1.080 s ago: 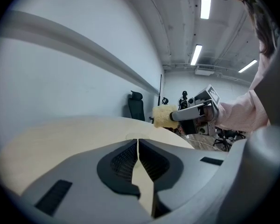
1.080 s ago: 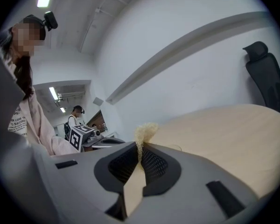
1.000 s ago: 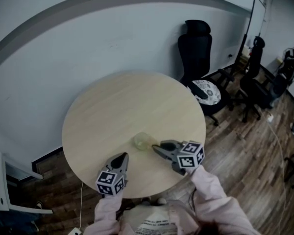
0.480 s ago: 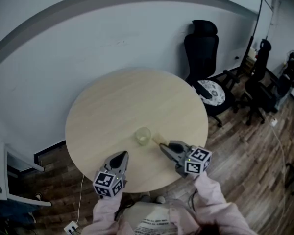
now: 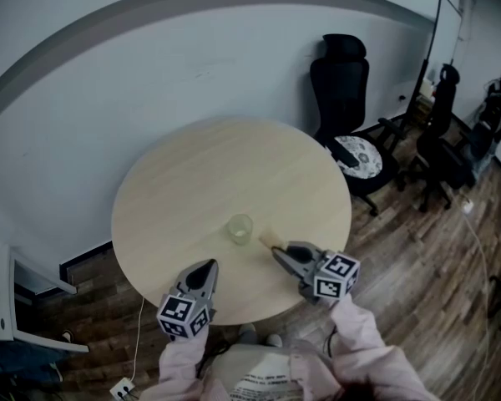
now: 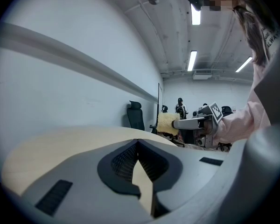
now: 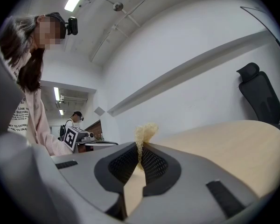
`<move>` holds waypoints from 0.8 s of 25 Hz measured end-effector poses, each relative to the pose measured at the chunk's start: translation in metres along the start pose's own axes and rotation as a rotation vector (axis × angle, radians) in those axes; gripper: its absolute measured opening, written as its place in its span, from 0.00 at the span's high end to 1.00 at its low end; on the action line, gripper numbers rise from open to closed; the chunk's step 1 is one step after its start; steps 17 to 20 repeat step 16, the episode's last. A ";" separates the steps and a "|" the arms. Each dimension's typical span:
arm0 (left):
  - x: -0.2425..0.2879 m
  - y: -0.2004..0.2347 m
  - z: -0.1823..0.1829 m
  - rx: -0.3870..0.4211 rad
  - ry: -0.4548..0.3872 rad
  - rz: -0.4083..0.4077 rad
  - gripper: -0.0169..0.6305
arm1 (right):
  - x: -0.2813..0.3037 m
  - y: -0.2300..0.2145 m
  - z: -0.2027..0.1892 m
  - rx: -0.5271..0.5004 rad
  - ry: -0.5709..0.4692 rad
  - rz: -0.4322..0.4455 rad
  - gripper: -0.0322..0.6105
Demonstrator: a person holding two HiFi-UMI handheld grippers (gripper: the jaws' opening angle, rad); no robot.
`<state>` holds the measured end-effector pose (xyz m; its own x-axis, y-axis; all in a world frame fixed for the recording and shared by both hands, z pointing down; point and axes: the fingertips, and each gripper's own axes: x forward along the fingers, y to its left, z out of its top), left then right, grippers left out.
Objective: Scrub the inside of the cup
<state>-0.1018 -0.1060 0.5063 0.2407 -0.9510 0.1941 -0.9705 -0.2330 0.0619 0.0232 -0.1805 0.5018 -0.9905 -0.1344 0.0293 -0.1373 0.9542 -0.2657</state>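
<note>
The left gripper (image 6: 137,143) has its jaws pressed together with nothing between them. The right gripper (image 7: 140,147) has its jaws clamped on a thin yellow sponge (image 7: 146,129), whose frayed end sticks out past the tips. The cup (image 5: 240,227) stands upright just ahead of that end and slightly to its left, and ahead and to the right of the left jaws. Neither gripper touches it.

The main risk, as I judge it, is that nothing steadies the cup. It looks small and light, so if the sponge pushes into it the cup may slide across the smooth top or tip over. The left jaws would have to open before they could take the cup's wall. Closed as they are, a nudge from them would only knock the cup away. The sponge is also pinched by a narrow edge, so rubbing it against the inner wall could fold it or drag it out of the jaws.

Under both grippers is a round pale-wood worktop (image 5: 217,174). It is flat and slick-looking, and the cup sits towards its near side. Beyond it a pale wall (image 5: 150,73) carries a grey band. Well off to the right of the right jaws black chairs (image 5: 342,82) stand on a plank floor (image 5: 417,249). Strip lights (image 6: 192,59) hang overhead, and a person (image 6: 180,107) stands far back.
</note>
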 end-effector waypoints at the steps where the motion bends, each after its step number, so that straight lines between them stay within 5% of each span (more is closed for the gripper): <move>1: 0.000 -0.001 0.001 0.002 -0.001 0.000 0.98 | -0.001 0.000 0.000 0.001 -0.002 0.000 0.92; 20: -0.005 -0.014 -0.002 0.002 -0.004 -0.001 0.98 | -0.005 0.009 -0.002 0.001 -0.008 0.011 0.92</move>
